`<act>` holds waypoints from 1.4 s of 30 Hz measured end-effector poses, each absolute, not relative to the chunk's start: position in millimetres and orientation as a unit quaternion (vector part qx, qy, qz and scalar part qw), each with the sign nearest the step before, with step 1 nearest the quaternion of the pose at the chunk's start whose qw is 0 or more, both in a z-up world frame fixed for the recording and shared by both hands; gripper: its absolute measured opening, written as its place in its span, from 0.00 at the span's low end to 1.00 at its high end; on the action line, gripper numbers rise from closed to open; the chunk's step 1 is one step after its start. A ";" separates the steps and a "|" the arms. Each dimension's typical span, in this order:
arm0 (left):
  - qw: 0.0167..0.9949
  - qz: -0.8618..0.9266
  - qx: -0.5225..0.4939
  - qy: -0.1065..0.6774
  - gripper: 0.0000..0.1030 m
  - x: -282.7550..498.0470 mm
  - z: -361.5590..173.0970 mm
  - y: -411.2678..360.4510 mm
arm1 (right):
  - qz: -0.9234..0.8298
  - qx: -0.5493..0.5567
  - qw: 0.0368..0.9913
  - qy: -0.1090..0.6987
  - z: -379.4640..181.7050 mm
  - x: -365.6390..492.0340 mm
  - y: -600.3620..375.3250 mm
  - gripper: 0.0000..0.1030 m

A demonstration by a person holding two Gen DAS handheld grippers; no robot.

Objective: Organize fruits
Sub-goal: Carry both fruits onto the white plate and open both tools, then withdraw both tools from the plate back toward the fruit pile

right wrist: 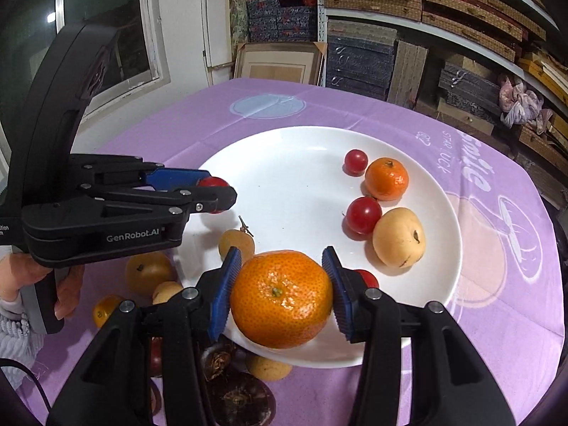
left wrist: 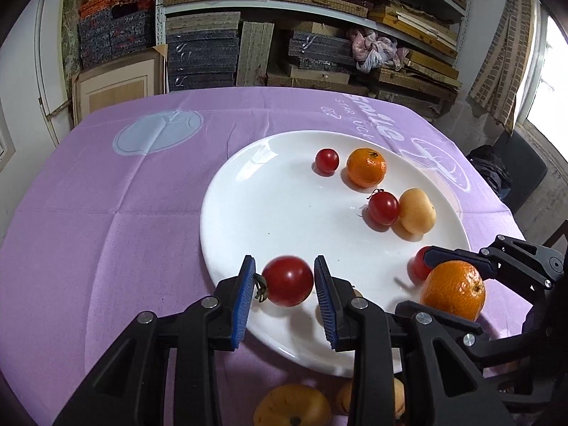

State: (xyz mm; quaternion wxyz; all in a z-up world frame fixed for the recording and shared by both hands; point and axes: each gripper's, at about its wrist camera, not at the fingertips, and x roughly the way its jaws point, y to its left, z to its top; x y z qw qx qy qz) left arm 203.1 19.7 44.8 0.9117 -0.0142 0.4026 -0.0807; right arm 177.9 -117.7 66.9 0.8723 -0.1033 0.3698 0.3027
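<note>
A white plate [left wrist: 248, 198] [right wrist: 284, 163] lies on a purple tablecloth. On it sit a small tomato [left wrist: 327, 160] [right wrist: 355, 162], a mandarin [left wrist: 366, 167] [right wrist: 386, 178], a second tomato [left wrist: 383, 207] [right wrist: 363, 214] and a yellow fruit [left wrist: 417, 210] [right wrist: 398, 236]. My left gripper [left wrist: 284, 284] [right wrist: 213, 195] is shut on a red tomato [left wrist: 287, 280] above the plate's near edge. My right gripper [right wrist: 280, 291] [left wrist: 454, 277] is shut on a large mandarin [right wrist: 281, 299] [left wrist: 453, 290] over the plate's near rim. Another tomato [right wrist: 367, 278] [left wrist: 419, 264] sits behind it.
Off the plate near me lie several yellow fruits [right wrist: 149, 271] [left wrist: 293, 406], a small round fruit [right wrist: 236, 243] and dark brown fruits [right wrist: 241, 397]. Shelves stacked with boxes [left wrist: 284, 35] stand beyond the table's far edge.
</note>
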 end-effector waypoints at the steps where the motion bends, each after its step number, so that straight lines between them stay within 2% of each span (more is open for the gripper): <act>1: 0.912 -0.081 -0.016 0.402 0.40 204.3 43.9 20.1 | 0.304 -0.106 0.872 0.369 64.5 178.3 -117.2 0.48; 2: 0.913 -0.083 -0.023 0.399 0.52 204.3 44.0 21.5 | 0.302 -0.104 0.876 0.360 65.2 177.2 -118.9 0.54; 3: 0.915 -0.082 -0.032 0.393 0.61 202.4 45.2 23.9 | 0.301 -0.098 0.881 0.353 68.5 175.8 -122.7 0.73; 4: 0.920 -0.085 -0.044 0.381 0.69 197.8 48.2 27.1 | 0.301 -0.090 0.885 0.344 73.6 172.8 -127.2 0.86; 6: 0.926 -0.074 -0.056 0.366 0.79 188.4 55.2 33.2 | 0.298 -0.078 0.896 0.319 87.2 161.7 -139.7 0.91; 9: 0.932 -0.067 -0.080 0.347 0.86 166.4 66.8 47.1 | 0.292 -0.065 0.909 0.291 106.1 138.9 -162.0 0.96; 14: 0.934 -0.060 -0.105 0.336 0.94 115.2 75.4 66.4 | 0.294 -0.019 0.911 0.288 107.3 94.6 -205.4 0.96; 20: 0.935 -0.036 -0.084 0.342 0.95 60.2 57.7 67.5 | 0.271 0.043 0.915 0.295 74.9 54.6 -247.8 0.96; 22: 0.933 -0.040 -0.088 0.348 0.95 50.3 47.3 65.5 | 0.269 0.076 0.905 0.320 65.1 58.6 -255.4 0.96; 26: 0.929 -0.037 -0.071 0.362 0.95 49.4 36.8 56.5 | 0.277 0.118 0.892 0.336 57.4 63.7 -264.8 0.96; 42: 0.913 -0.008 -0.034 0.406 0.97 65.0 19.0 54.6 | 0.264 0.086 0.889 0.364 46.8 70.5 -251.8 0.96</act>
